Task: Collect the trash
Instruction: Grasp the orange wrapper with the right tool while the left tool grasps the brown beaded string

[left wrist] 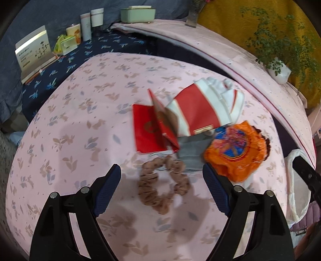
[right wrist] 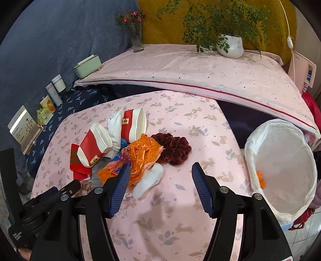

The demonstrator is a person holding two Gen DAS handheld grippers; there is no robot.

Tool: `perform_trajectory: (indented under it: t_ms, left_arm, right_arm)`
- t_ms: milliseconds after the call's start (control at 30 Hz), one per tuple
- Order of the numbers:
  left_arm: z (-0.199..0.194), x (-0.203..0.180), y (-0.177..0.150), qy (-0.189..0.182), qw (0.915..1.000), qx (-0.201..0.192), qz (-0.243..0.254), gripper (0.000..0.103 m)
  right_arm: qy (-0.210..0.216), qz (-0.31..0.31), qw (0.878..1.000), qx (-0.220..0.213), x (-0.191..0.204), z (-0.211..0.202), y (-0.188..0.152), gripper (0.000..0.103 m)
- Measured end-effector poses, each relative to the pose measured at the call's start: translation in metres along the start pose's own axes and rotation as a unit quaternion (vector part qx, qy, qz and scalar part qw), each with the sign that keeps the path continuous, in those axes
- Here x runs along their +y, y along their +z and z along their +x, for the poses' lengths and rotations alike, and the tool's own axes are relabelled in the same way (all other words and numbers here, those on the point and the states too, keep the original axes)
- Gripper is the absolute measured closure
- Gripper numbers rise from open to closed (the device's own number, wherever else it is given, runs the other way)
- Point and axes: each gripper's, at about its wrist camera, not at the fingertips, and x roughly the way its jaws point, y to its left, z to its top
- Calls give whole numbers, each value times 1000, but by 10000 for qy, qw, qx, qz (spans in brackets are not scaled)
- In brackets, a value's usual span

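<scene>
A heap of litter lies on the pink flowered cloth (left wrist: 84, 128): two red-and-white paper cups (left wrist: 200, 108) (right wrist: 94, 146), flat red card packets (left wrist: 148, 130), an orange crinkled wrapper (left wrist: 236, 148) (right wrist: 140, 156), a grey piece (left wrist: 192, 152) and white socks (right wrist: 150, 178). A tan scrunchie (left wrist: 160, 184) lies between the tips of my left gripper (left wrist: 162, 180), which stands open above it. A dark red scrunchie (right wrist: 174, 146) sits beside the wrapper. My right gripper (right wrist: 158, 174) is open, its left finger at the wrapper's edge, nothing gripped.
A bin lined with a white bag (right wrist: 280, 172) stands at the cloth's right edge, an orange scrap on its inner wall. Behind are a folded pink quilt (right wrist: 200, 74), a potted plant (right wrist: 230, 46), a flower vase (right wrist: 136, 38), jars (left wrist: 94, 20), a green box (left wrist: 138, 14).
</scene>
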Motion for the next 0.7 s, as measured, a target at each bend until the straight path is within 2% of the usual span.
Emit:
perform_trajectory:
  t_ms: [333,433,500,600,700]
  left_arm:
    - [28,26,-14,28,9994,336,-100,24]
    - [33,26,-15,-47,9991,419,-105,27]
    - [35,24,-16,-73,9990,432,-74,31]
    - [37,20,-16,-141,9990,433,35,44]
    - [36,17,-14,-278,9984,477,70,69]
  right_arm:
    - [-123,-115,9992,370,23,55,1,42]
    - [-169,-213,9986,461,29,65,-1,52]
    - [-180,-272,9980,548,31,71,-3,65]
    - [-188,-325,9973,628,32,77,-5,80]
    - [-142,-376,9975,579,33,75,-6,89]
